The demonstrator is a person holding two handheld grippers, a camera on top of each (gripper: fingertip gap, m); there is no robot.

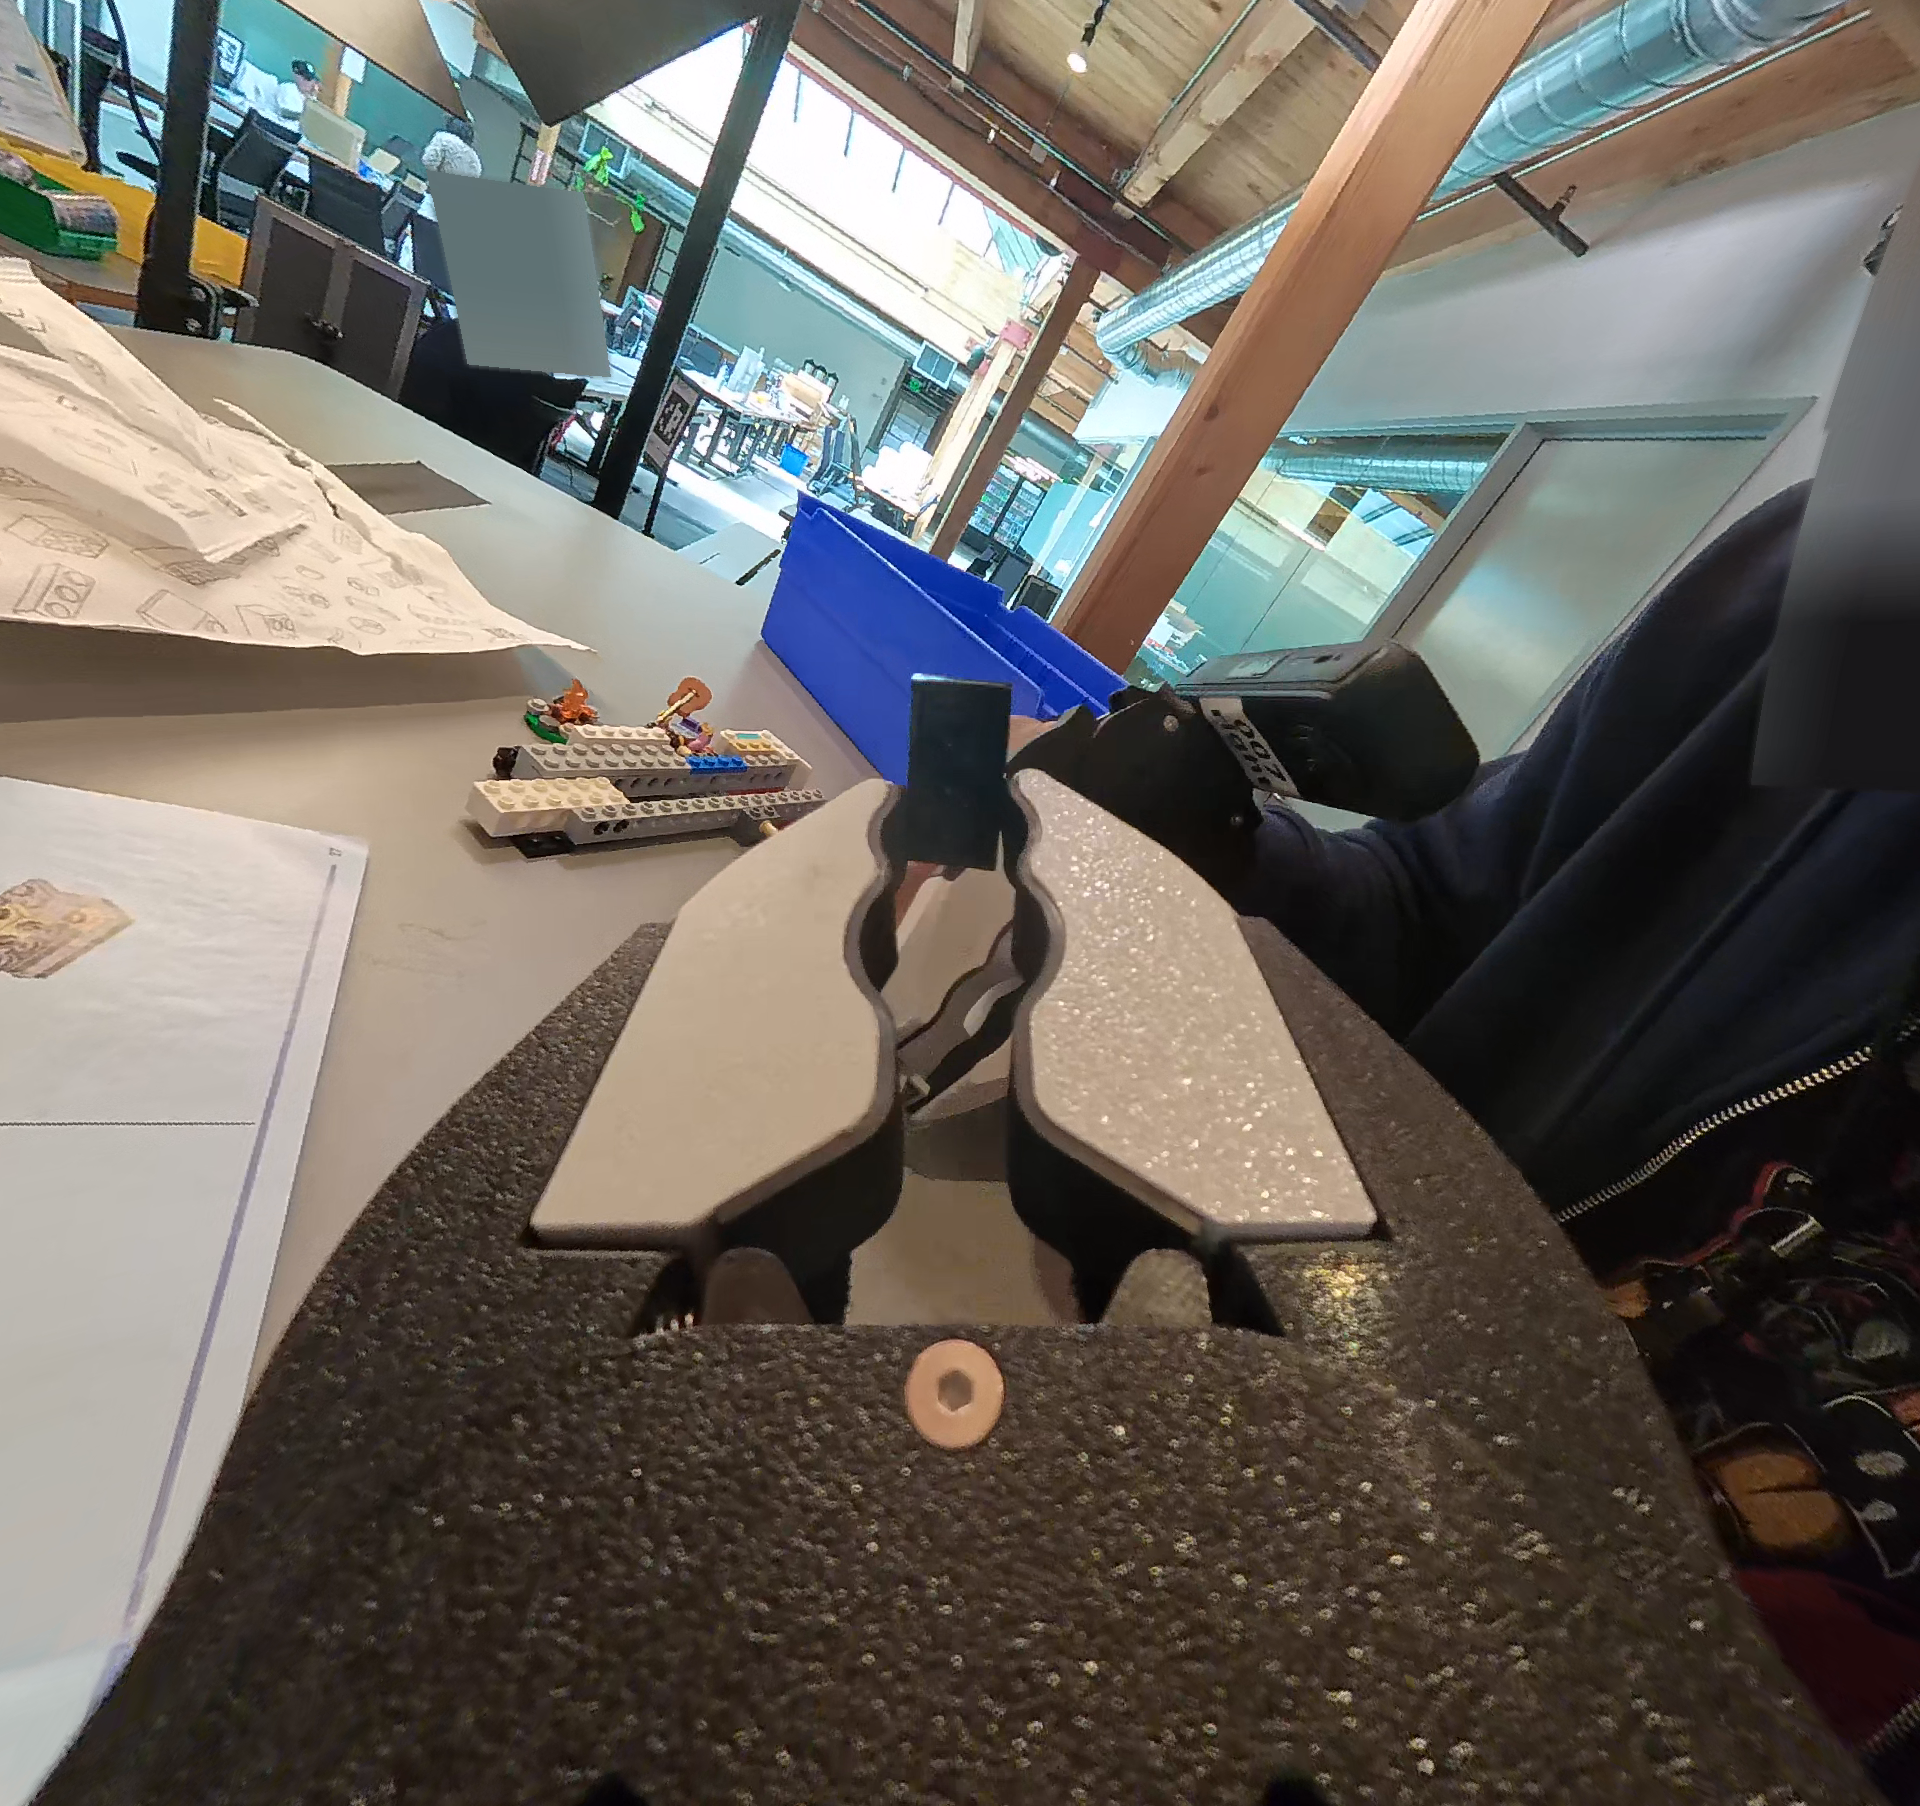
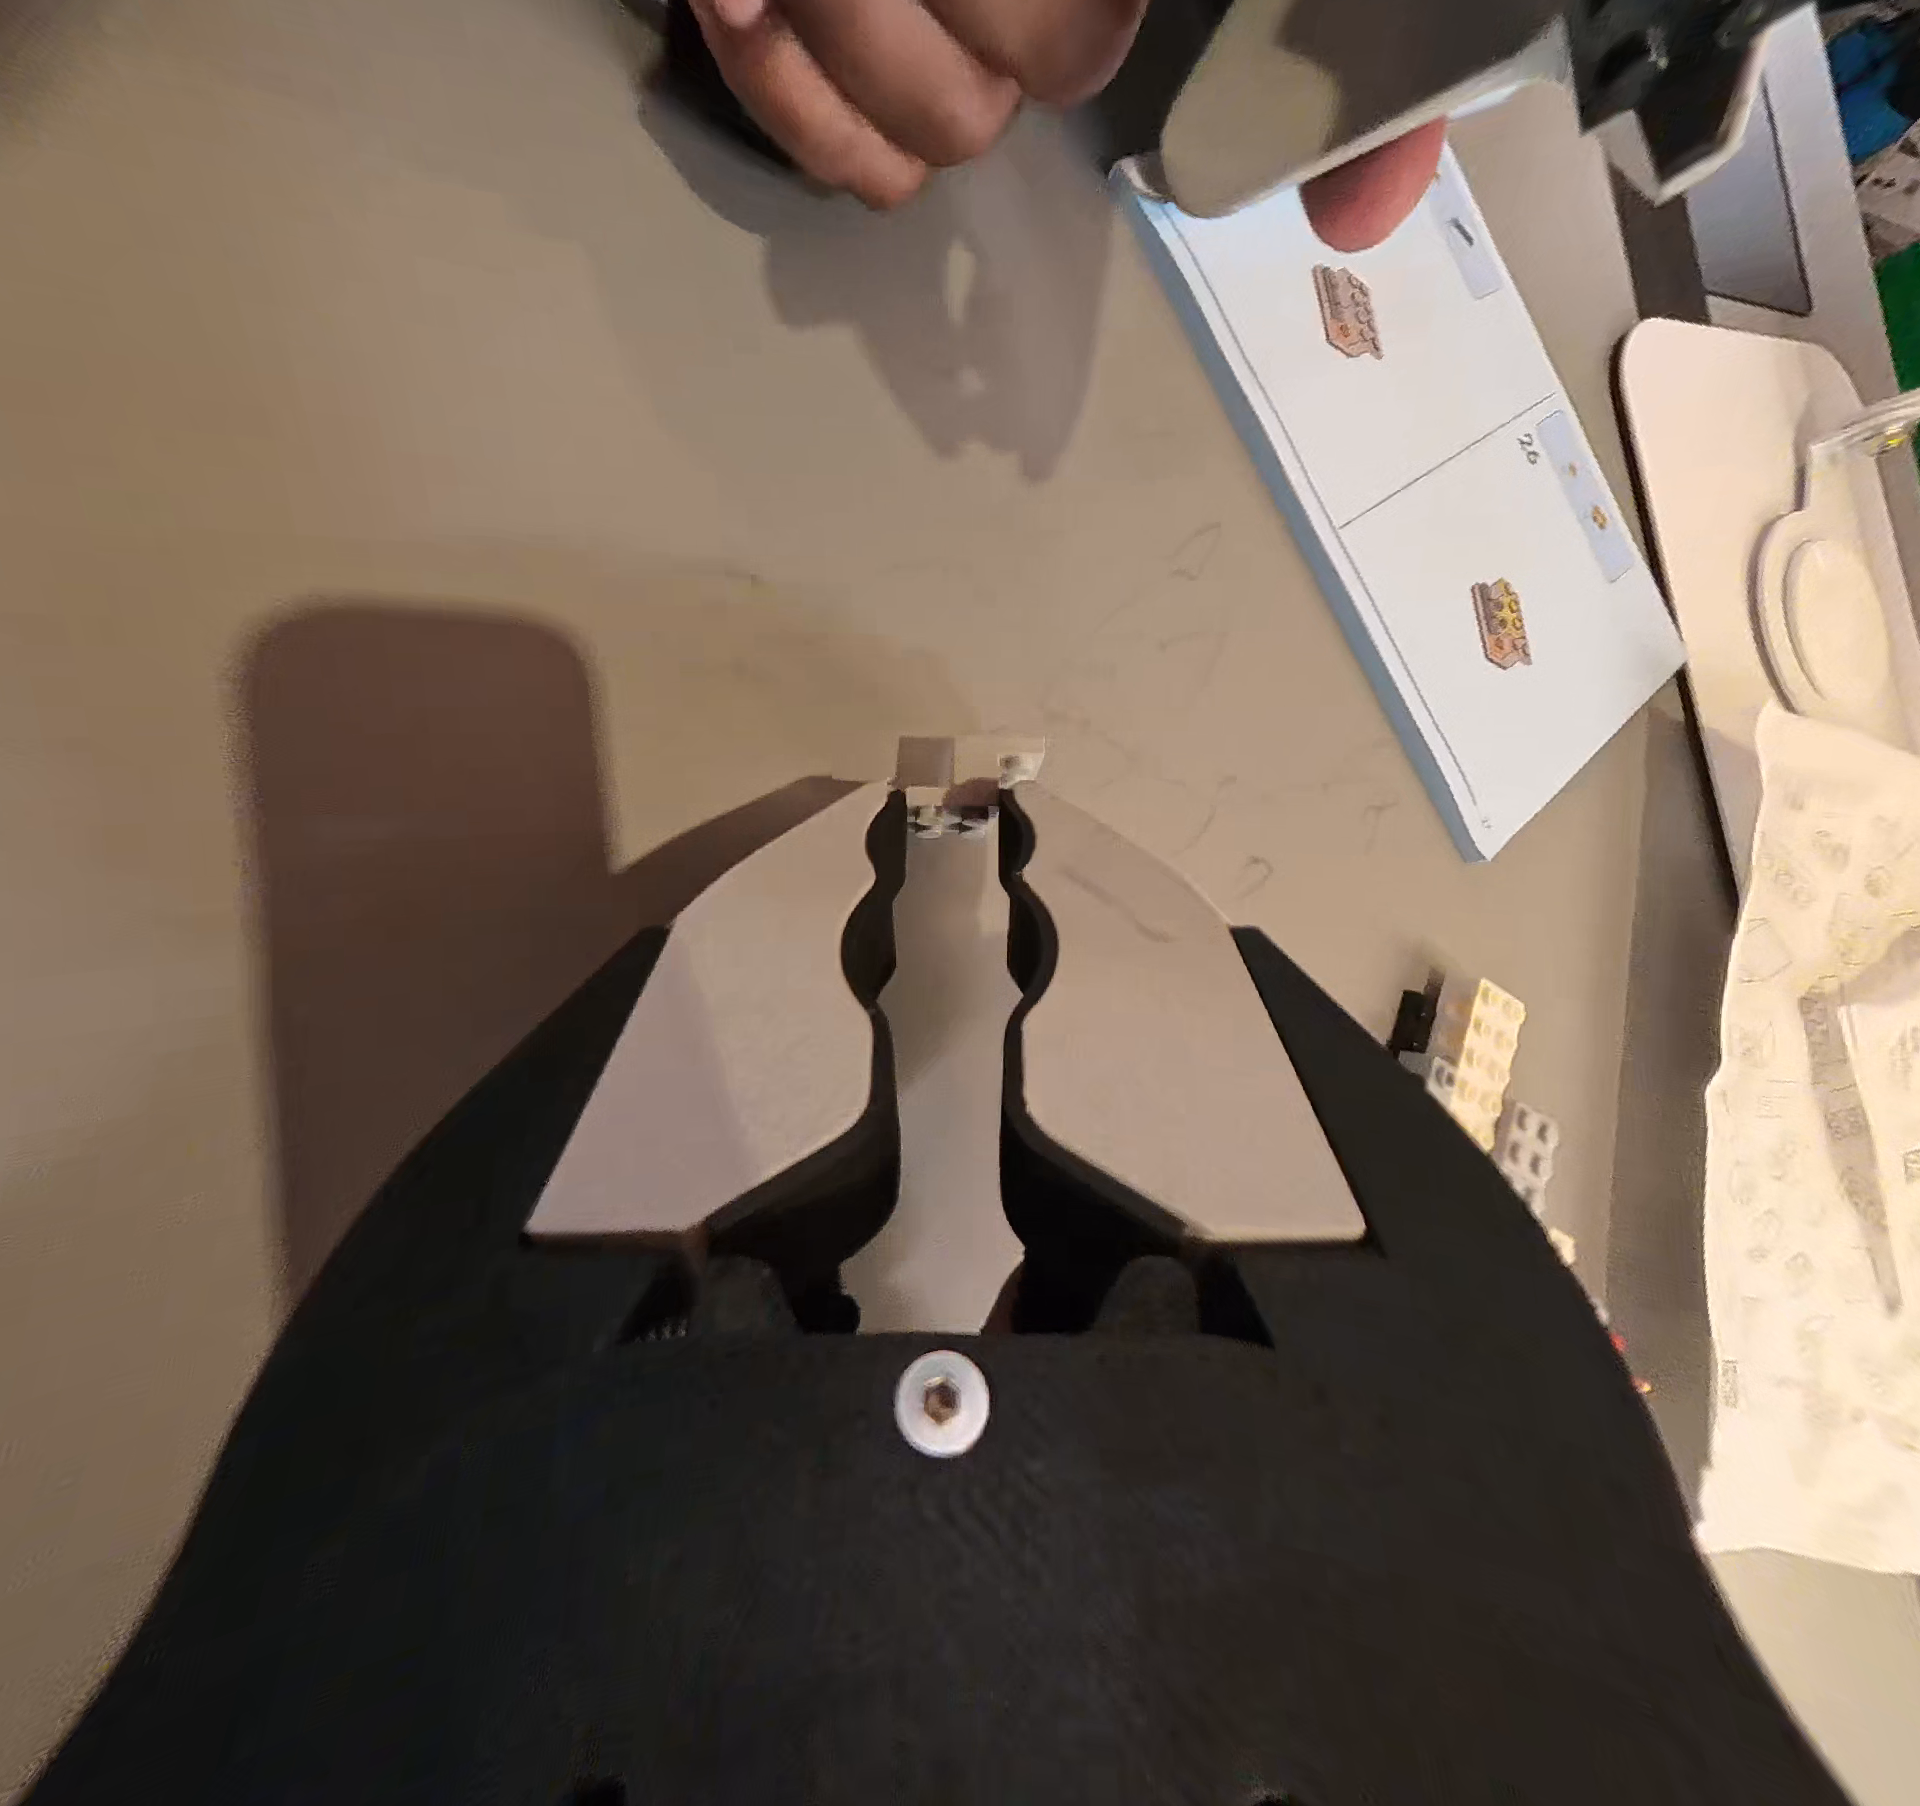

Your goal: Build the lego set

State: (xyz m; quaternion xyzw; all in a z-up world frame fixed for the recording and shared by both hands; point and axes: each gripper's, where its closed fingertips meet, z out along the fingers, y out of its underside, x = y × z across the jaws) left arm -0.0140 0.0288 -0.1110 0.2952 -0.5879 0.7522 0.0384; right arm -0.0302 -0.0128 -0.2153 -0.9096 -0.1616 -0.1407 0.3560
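My left gripper (image 1: 951, 806) is shut on a flat black brick (image 1: 956, 754). The brick stands upright out of the fingertips, above the grey table (image 1: 468, 915). The same gripper shows blurred at the top right of the right wrist view (image 2: 1652, 31), held by a hand (image 2: 883, 31). My right gripper (image 2: 951, 806) is shut on a small white studded brick piece (image 2: 966, 769), just above the table (image 2: 416, 354). In the left wrist view the right gripper's black body (image 1: 1195, 769) lies just right of the black brick, with its fingertips hidden.
A long white and grey brick model (image 1: 644, 780) lies on the table beside a blue bin (image 1: 883, 634). An instruction booklet (image 2: 1455, 509) and printed paper sheets (image 1: 208, 551) lie at the sides. Loose bricks (image 2: 1486, 1060) and a crumpled bag (image 2: 1829, 1185) lie at the right. About 11 centimeters separates my left fingertips from my right.
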